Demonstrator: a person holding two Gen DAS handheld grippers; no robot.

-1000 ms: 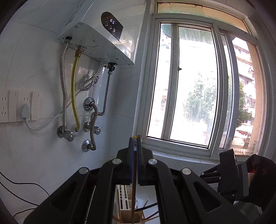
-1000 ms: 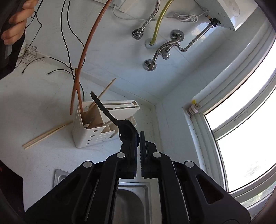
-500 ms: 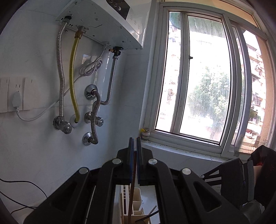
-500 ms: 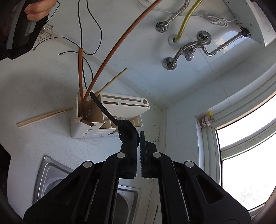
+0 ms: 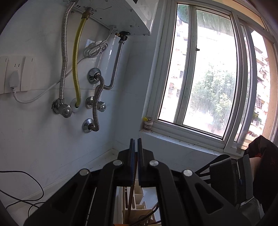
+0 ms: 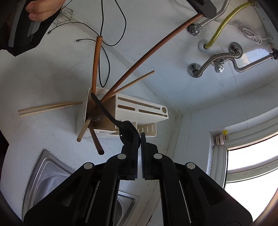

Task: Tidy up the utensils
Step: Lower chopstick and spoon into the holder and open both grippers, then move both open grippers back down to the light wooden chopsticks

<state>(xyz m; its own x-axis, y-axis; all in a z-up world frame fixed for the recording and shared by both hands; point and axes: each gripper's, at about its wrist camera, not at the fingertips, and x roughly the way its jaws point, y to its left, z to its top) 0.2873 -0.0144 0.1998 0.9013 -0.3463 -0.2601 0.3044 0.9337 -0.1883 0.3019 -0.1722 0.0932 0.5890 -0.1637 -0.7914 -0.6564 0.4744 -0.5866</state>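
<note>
In the right wrist view a white utensil holder [image 6: 140, 108] stands on the counter by the wall corner. My right gripper [image 6: 139, 137] is shut on a black utensil [image 6: 106, 111], whose far end dips into the holder's open compartment. A long brown wooden handle [image 6: 147, 52] slants up from that compartment to my left gripper [image 6: 203, 7] at the top edge. In the left wrist view my left gripper [image 5: 135, 144] is shut on this brown handle [image 5: 130, 200], which runs down into the holder [image 5: 139, 206]. Another brown handle [image 6: 96, 66] and a pale chopstick [image 6: 137, 80] also stand in the holder.
A pair of pale chopsticks [image 6: 48, 108] lies on the counter left of the holder. A steel sink [image 6: 46, 173] sits at the near edge. Black cables [image 6: 104, 43] trail across the counter. Pipes [image 5: 96, 97] and a window [image 5: 205, 78] are close behind. A person's hand [image 6: 41, 8] shows at top left.
Both grippers have sunk toward the holder. The brown handle has gone deeper into it, and the black utensil's end has come down into the compartment. The right wrist has rolled.
</note>
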